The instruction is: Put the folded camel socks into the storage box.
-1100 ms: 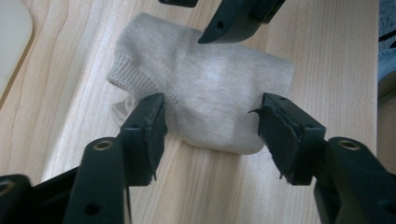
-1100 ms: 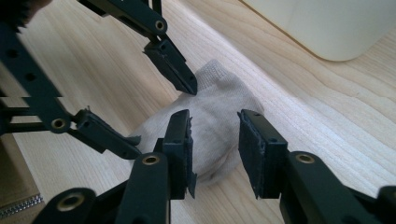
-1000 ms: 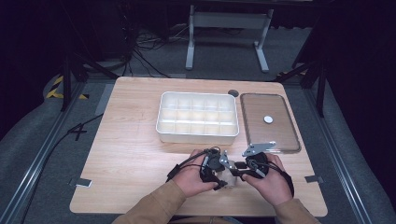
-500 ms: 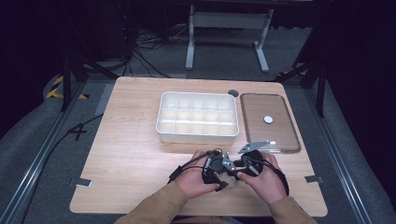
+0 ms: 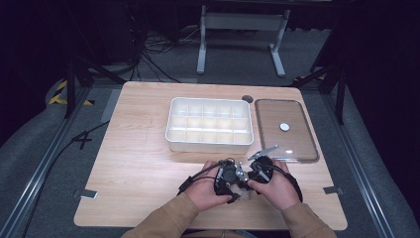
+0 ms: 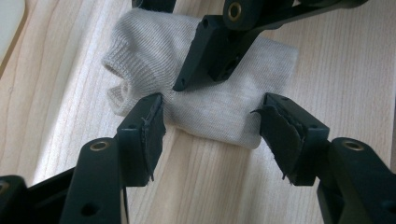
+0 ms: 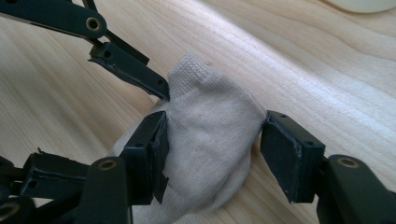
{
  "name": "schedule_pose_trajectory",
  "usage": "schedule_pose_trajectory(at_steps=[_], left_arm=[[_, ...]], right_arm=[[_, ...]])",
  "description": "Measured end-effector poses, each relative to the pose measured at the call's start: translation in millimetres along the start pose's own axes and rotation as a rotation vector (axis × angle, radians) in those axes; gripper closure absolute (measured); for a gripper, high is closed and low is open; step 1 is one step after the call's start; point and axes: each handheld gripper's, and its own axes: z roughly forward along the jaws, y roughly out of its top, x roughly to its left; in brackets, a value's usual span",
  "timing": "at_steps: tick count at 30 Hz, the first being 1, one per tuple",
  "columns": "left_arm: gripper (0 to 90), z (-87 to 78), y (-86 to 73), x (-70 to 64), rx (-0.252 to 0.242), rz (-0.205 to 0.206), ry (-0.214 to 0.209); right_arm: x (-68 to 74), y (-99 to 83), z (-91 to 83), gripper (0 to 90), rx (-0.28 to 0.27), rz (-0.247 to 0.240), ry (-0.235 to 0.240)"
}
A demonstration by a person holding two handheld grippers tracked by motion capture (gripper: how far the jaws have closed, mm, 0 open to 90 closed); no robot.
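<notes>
On a wooden table (image 5: 138,163), the left gripper (image 6: 208,126) has its jaws spread wide around a rolled pale grey knit sock (image 6: 205,93) lying near the table's front edge. The right gripper (image 7: 212,140) likewise straddles the sock, jaws open, pads at its sides. Seen from above, the hands hide the sock. Behind stand a white compartment tray (image 5: 209,125) and a clear lid (image 5: 286,130).

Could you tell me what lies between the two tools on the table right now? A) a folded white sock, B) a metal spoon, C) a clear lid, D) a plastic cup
A: the left tool and right tool both straddle a folded white sock lying on the wooden table.
</notes>
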Motion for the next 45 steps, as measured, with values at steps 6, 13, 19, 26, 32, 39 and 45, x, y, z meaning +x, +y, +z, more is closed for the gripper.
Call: schedule_pose_trajectory(at_steps=[6, 13, 19, 26, 32, 39, 45], left_arm=[[39.9, -1.9, -4.7, 0.8, -0.002, -0.012, 0.003], [39.6, -14.2, -17.0, 4.0, -0.01, -0.034, 0.015], [39.7, -29.5, -29.5, 11.4, -0.037, -0.082, 0.039], [39.8, -41.7, -42.0, 18.8, -0.056, -0.12, 0.065], [39.9, -47.4, -48.1, 23.4, -0.074, -0.146, 0.073], [40.0, -57.7, -59.1, 32.0, -0.081, -0.168, 0.096], [40.0, -70.1, -72.5, 38.9, -0.088, -0.19, 0.117]], right_arm=[[-3.2, 2.8, 7.2, 42.5, 0.027, 0.033, 0.049], [0.3, 6.4, 9.7, 49.5, 0.051, 0.022, 0.063], [4.1, 10.0, 11.5, 56.4, 0.08, 0.028, 0.065], [6.1, 13.1, 13.9, 67.8, 0.116, 0.055, 0.105], [5.3, 14.8, 11.3, 72.8, 0.108, 0.052, 0.112], [3.3, 17.2, 1.6, 73.7, 0.069, 0.027, 0.107], [-1.9, 23.6, -12.0, 73.6, 0.055, 0.018, 0.088]])
